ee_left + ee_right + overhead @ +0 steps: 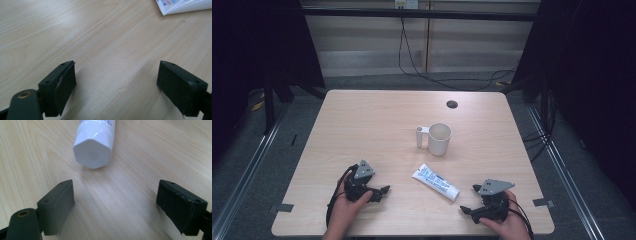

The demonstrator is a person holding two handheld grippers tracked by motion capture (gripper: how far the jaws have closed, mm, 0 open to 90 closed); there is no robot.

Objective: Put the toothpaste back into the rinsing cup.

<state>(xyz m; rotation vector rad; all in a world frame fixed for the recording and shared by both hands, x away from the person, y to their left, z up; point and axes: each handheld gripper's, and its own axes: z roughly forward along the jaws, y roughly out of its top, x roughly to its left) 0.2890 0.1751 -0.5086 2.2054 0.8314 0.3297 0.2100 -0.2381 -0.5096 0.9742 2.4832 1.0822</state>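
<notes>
Broadly, a pale wood-grain table [362,125] took up the middle of the high view, with a small dark round grommet [452,104] near its far edge.

A cream mug [439,138] stood upright right of centre, its handle turned to the left; inside looked empty.

A white tube [436,182] lay flat nearer the person, just short of the mug, slanting from upper left to lower right, cap end toward the right gripper. Blue print ran along its body, and red and blue lettering showed at its crimped end in the left gripper view; too small and blurred to read, no brand made out.

Left gripper [383,190] rested low on the table at the near left, held in a hand, jaws spread wide, nothing between them, tube well off.

Right gripper [470,199] sat at the near right, jaws likewise wide and empty; the white faceted cap [92,151] lay just ahead of them, not touching.
</notes>
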